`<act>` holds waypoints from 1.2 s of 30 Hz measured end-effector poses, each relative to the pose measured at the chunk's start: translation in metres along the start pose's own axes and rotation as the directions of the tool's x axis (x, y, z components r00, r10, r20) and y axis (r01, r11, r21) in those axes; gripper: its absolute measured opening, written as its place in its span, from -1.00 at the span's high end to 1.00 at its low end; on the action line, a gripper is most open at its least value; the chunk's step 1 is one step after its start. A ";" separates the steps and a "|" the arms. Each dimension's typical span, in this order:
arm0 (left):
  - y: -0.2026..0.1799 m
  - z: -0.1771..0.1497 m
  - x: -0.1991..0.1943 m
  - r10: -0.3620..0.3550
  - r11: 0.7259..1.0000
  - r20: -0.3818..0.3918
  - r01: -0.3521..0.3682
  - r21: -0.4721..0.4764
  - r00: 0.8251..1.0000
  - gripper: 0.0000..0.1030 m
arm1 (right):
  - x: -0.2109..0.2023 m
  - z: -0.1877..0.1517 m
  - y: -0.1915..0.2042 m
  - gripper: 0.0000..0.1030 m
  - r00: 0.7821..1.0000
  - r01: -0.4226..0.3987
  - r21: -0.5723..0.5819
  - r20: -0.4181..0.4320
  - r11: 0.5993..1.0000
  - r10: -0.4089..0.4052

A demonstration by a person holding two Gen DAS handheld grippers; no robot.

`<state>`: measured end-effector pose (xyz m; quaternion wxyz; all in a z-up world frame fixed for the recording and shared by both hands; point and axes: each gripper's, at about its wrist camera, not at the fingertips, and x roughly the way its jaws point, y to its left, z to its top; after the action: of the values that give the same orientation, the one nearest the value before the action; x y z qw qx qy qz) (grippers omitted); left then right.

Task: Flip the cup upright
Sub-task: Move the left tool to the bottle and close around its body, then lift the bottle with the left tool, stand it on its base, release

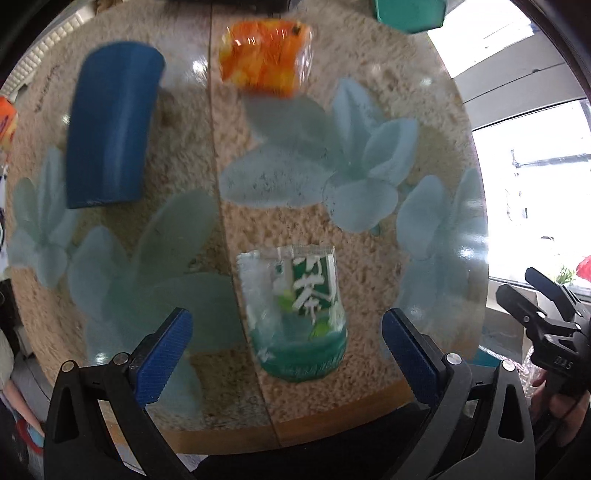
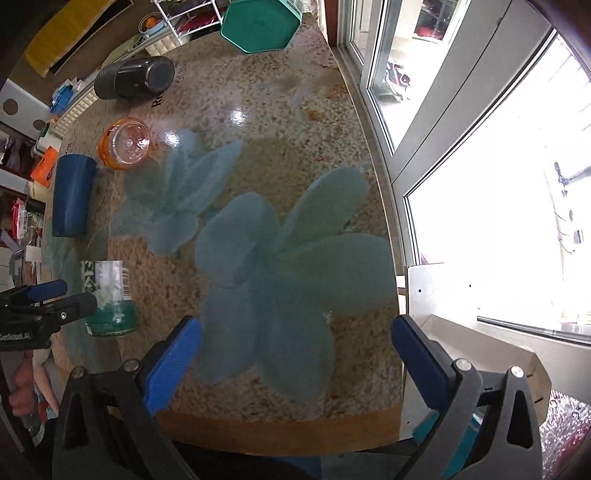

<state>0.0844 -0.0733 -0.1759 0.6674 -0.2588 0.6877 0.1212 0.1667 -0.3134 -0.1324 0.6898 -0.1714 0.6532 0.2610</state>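
Observation:
A clear plastic cup with a green label and teal rim (image 1: 295, 314) stands upside down near the table's front edge, between and just beyond my left gripper's (image 1: 286, 354) open fingers. It also shows in the right wrist view (image 2: 109, 301) at the left. A blue cup (image 1: 110, 125) lies on its side at the far left; it also shows in the right wrist view (image 2: 70, 195). My right gripper (image 2: 295, 365) is open and empty over the flower-printed table (image 2: 280, 155), well right of the cups. The other gripper shows at the left edge (image 2: 48, 302).
An orange-lidded clear container (image 1: 266, 55) lies behind the cup; it also shows in the right wrist view (image 2: 125, 144). A dark cylinder (image 2: 135, 77) and a teal hexagonal box (image 2: 260, 26) sit at the back. Windows run along the table's right side.

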 end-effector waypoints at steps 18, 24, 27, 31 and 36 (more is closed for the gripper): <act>0.010 0.003 0.060 0.029 0.992 -0.056 -0.036 -0.118 0.998 -0.35 | 0.015 0.020 -0.042 -1.00 0.997 -0.068 0.001 -0.028 0.998 0.068; 0.000 0.002 0.045 0.011 0.994 -0.022 -0.013 -0.109 1.000 -0.25 | 0.014 0.020 -0.046 -1.00 0.997 -0.071 0.007 -0.024 0.997 0.072; 0.001 0.002 0.025 0.013 0.994 0.044 -0.008 -0.111 0.999 -0.25 | 0.012 0.020 -0.043 -1.00 0.997 -0.074 -0.001 -0.021 0.997 0.074; 0.002 -0.005 -0.011 0.019 0.994 0.195 0.003 -0.110 0.981 -0.25 | 0.010 0.018 -0.035 -1.00 0.997 -0.073 -0.016 -0.015 0.997 0.073; 0.003 -0.005 -0.045 0.018 0.997 0.409 0.017 -0.081 0.912 -0.25 | 0.008 0.012 -0.030 -1.00 0.998 -0.060 -0.029 -0.006 0.998 0.060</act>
<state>0.0773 -0.0643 -0.1315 0.7851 -0.2550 0.5273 0.2014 0.1941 -0.3292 -0.1423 0.6774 -0.1624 0.6559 0.2908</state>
